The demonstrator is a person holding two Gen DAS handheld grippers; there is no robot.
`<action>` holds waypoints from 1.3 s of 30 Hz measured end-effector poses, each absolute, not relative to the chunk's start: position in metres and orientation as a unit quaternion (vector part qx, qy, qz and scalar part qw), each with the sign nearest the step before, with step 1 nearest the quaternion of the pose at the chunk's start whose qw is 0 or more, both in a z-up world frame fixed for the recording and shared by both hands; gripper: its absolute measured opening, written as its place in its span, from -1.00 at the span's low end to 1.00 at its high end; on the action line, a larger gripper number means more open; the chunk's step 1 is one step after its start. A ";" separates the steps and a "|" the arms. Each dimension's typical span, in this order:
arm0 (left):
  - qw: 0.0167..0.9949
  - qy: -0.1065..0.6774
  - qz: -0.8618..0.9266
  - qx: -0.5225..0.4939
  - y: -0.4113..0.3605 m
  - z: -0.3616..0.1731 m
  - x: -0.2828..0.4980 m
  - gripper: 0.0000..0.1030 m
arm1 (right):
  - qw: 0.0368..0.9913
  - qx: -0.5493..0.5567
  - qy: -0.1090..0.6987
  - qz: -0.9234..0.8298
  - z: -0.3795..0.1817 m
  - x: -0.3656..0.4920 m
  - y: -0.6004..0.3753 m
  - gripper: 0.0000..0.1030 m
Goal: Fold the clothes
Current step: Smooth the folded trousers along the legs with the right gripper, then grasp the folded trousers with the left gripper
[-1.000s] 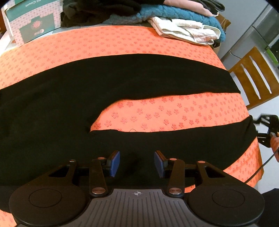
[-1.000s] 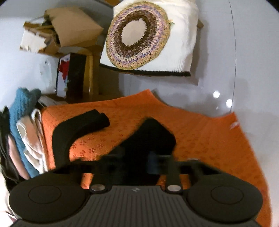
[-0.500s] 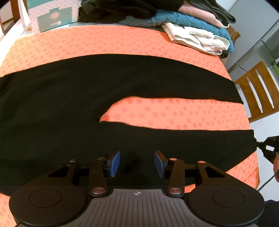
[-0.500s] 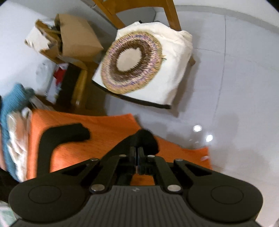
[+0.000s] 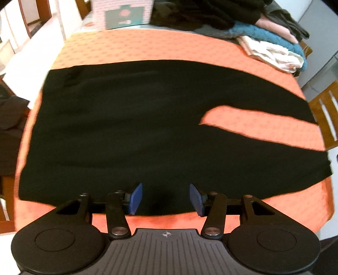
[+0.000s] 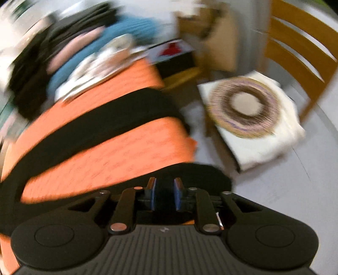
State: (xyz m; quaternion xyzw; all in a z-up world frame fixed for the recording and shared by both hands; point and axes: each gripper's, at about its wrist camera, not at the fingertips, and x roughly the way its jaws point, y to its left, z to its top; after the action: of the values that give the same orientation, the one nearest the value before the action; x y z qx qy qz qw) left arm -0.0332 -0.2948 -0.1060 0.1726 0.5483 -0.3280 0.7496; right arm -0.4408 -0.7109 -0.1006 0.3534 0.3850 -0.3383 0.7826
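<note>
Black trousers (image 5: 137, 127) lie spread flat on the orange patterned cloth (image 5: 147, 46), waist at the left, two legs running right. My left gripper (image 5: 165, 197) is open, its blue pads just above the near edge of the trousers. In the blurred right wrist view, my right gripper (image 6: 164, 196) has its pads a small gap apart over the end of the near trouser leg (image 6: 196, 175); black fabric fills the gap. The far leg (image 6: 109, 118) crosses the cloth beyond.
A pile of folded clothes (image 5: 264, 36) sits at the far right of the table, with a patterned box (image 5: 122, 12) at the far edge. A wooden chair (image 6: 295, 52) with a round-patterned cushion (image 6: 245, 110) stands past the table's right end.
The left gripper has moved left along the near edge toward the waist. The right gripper's pads, pressed together half a second ago, now stand slightly apart; its view has swung toward the table.
</note>
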 end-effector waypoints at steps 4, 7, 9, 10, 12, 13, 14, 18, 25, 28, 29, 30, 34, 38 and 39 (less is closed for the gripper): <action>0.753 0.538 -0.321 0.201 -0.263 -0.107 -0.020 0.13 | 0.808 0.303 0.420 -0.280 -0.092 -0.396 -0.670 -0.51; 0.750 0.529 -0.327 0.226 -0.241 -0.107 -0.011 0.16 | 0.823 0.269 0.439 -0.239 -0.085 -0.366 -0.635 -0.47; 0.744 0.522 -0.334 0.251 -0.230 -0.108 -0.007 0.18 | 0.833 0.243 0.452 -0.207 -0.082 -0.347 -0.612 -0.43; 0.740 0.516 -0.339 0.266 -0.225 -0.109 -0.005 0.18 | 0.838 0.227 0.459 -0.190 -0.080 -0.337 -0.601 -0.38; 0.732 0.503 -0.350 0.299 -0.217 -0.112 -0.002 0.19 | 0.846 0.190 0.474 -0.155 -0.077 -0.318 -0.577 -0.32; 0.728 0.495 -0.356 0.314 -0.215 -0.113 -0.001 0.19 | 0.849 0.171 0.480 -0.138 -0.075 -0.308 -0.565 -0.30; 0.723 0.487 -0.362 0.329 -0.212 -0.114 0.000 0.19 | 0.853 0.150 0.486 -0.123 -0.072 -0.297 -0.554 -0.29; 0.715 0.463 -0.378 0.362 -0.203 -0.118 0.008 0.19 | 0.858 0.071 0.503 -0.070 -0.069 -0.261 -0.518 -0.18; 0.704 0.443 -0.402 0.383 -0.191 -0.124 0.023 0.19 | 0.841 -0.065 0.537 -0.006 -0.083 -0.216 -0.473 -0.04; 0.697 0.430 -0.417 0.394 -0.191 -0.128 0.025 0.19 | 0.831 -0.113 0.544 0.007 -0.091 -0.208 -0.465 -0.27; 0.694 0.426 -0.422 0.398 -0.191 -0.129 0.025 0.19 | 0.829 -0.121 0.547 0.008 -0.092 -0.206 -0.463 -0.39; 0.692 0.422 -0.427 0.402 -0.191 -0.130 0.025 0.20 | 0.826 -0.125 0.549 0.007 -0.093 -0.204 -0.462 -0.57; 0.687 0.409 -0.442 0.407 -0.191 -0.132 0.027 0.22 | 0.823 -0.140 0.551 0.005 -0.093 -0.201 -0.459 -0.93; 0.682 0.391 -0.460 0.414 -0.191 -0.132 0.026 0.00 | 0.830 -0.152 0.536 -0.013 -0.082 -0.196 -0.461 -0.94; 0.682 0.385 -0.462 0.417 -0.191 -0.131 0.025 -0.23 | 0.833 -0.155 0.532 -0.019 -0.078 -0.195 -0.462 -0.94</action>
State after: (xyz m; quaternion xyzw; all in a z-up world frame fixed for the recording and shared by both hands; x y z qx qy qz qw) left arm 0.0252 -0.1914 -0.1306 0.4174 0.3848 -0.4617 0.6816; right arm -0.1947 -0.4618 -0.0782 -0.1549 0.5315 -0.0191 0.8325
